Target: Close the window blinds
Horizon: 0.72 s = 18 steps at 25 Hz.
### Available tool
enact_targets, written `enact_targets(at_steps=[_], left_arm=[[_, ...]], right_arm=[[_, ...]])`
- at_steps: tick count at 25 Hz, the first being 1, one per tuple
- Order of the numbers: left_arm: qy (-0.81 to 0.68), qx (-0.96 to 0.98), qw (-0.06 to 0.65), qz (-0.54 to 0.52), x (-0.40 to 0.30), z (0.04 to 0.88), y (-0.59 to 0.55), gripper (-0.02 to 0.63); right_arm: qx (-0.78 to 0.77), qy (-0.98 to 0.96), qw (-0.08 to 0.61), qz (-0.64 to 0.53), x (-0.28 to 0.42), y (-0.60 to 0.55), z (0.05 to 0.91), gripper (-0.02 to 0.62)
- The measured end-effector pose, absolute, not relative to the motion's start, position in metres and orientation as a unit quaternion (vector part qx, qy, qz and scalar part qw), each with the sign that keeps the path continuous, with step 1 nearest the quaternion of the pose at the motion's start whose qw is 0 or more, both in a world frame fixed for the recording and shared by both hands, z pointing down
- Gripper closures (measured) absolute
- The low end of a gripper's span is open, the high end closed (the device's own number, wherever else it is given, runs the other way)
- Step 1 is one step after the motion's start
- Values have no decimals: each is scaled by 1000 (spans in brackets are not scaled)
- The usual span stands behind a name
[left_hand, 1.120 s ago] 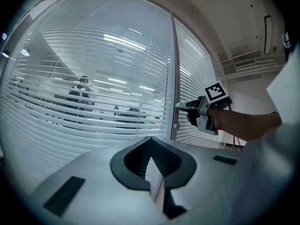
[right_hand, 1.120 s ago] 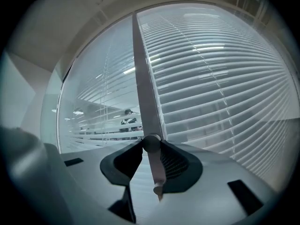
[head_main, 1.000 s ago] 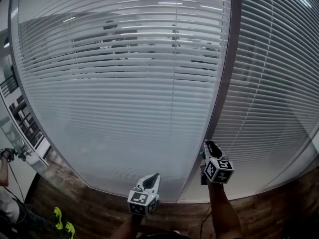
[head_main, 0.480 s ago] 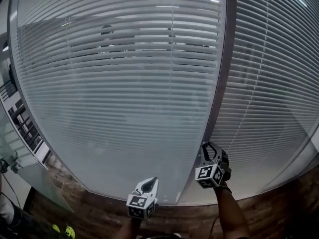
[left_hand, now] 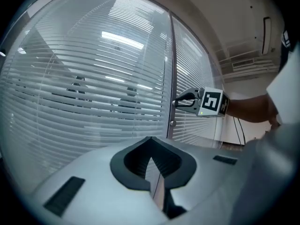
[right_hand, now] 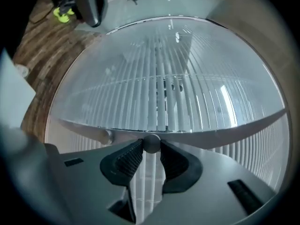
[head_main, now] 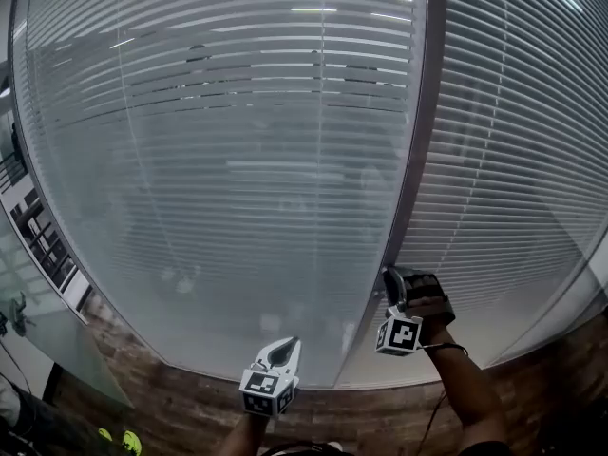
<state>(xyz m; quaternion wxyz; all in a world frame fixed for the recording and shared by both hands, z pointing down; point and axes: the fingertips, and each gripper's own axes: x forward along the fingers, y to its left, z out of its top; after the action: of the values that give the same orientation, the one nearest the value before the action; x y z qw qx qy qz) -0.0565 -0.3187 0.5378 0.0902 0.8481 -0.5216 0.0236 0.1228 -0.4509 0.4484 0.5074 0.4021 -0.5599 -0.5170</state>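
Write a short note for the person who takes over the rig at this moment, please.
Left gripper: shut, empty, low in front of the glass, touching nothing.
Right gripper: shut on the round knob on the frame between the two panes.
Blinds: on the left pane the lower slats look tilted shut; the upper ones show dark gaps.
Done: knob gripped, slats partly closed.
Left: probably turn the knob until the upper gaps close, then let go.

Dim, cool light — lamp glare streaks over blinds (head_main: 237,245), fisheye warp w/ dark edges.
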Motion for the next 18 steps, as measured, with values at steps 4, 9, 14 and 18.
enact_targets(at_steps=[4, 9, 14, 18], left_arm=[[-517, 851, 89, 26, -52, 538, -316, 606], [-520, 849, 86, 25, -50, 529, -315, 606], [-515, 853, 85, 30, -49, 535, -314, 606], [-510, 856, 82, 31, -45, 535, -312, 606]], right_arm=[[353, -521, 534, -564, 114, -446, 450, 471], [323, -508, 540, -588, 107, -444, 453, 471], [268, -448, 591, -615, 115, -443, 465, 471], [240, -366, 619, -652, 121, -445, 457, 471]])
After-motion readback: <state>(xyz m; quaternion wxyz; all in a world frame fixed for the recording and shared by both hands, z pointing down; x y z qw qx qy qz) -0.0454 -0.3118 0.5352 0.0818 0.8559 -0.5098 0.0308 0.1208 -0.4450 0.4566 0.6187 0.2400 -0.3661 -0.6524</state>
